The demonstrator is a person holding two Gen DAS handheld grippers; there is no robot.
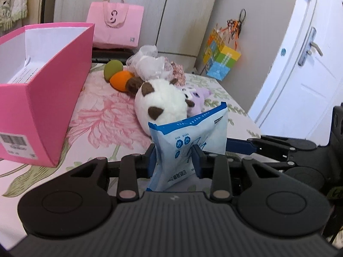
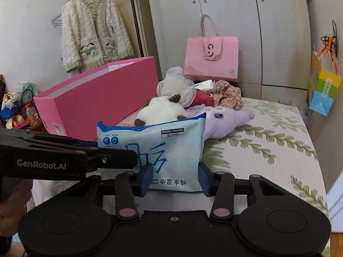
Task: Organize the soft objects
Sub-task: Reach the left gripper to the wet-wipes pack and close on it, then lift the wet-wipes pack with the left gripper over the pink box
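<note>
The wipes pack (image 1: 188,143) is clamped between the left gripper (image 1: 174,160) fingers; the right gripper (image 2: 175,178) fingers flank it, contact unclear. Transfer into the pink box (image 1: 42,98) is required next.

A pale blue plastic pack of wet wipes (image 2: 169,150) stands between the right gripper's (image 2: 175,176) blue fingers. The left gripper (image 2: 128,154) clamps its left side. Farther off lies a white plush toy (image 2: 158,111).

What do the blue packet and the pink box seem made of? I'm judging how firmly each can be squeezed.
Light blue printed wet-wipe packet: thin plastic film, apparently; slightly glossy, creased and pinched inward at the grip. Open-topped pink rectangular box: looks like stiff matte cardboard; straight walls, sharp corners, white inside, barcode sticker.
</note>
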